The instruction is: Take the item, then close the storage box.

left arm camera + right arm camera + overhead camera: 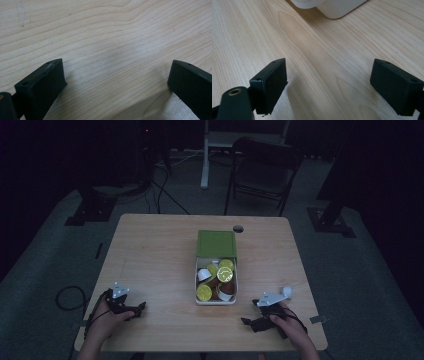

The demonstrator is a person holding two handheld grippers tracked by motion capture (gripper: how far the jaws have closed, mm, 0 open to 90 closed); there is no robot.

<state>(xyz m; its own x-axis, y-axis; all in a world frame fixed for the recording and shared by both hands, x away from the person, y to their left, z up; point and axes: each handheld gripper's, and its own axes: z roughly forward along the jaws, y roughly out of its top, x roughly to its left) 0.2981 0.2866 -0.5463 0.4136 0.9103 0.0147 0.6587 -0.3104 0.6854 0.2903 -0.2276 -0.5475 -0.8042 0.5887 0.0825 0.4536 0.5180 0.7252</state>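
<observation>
A white box (215, 301) stands mid-table with its green lid (216, 243) folded back. Inside lie several capsules (225, 269), some with lime-green foil tops, others white or brown. My left gripper (139, 310) rests on the table near the front left, well apart from the box. Its fingers (42, 85) stand wide apart around my left gripper (115, 66), with bare wood between them. My right gripper (250, 312) lies at the front right, just right of the box. Here too my right gripper (329, 65) is open over bare wood, and the box's white corner (337, 7) sits beyond it.
A small white object (287, 291) sits by the right gripper's grey plate. A cable hole (238, 228) lies behind the box. Beyond the table (150, 250) stand a dark chair (262, 165) and stands, with cables (67, 297) on the floor.
</observation>
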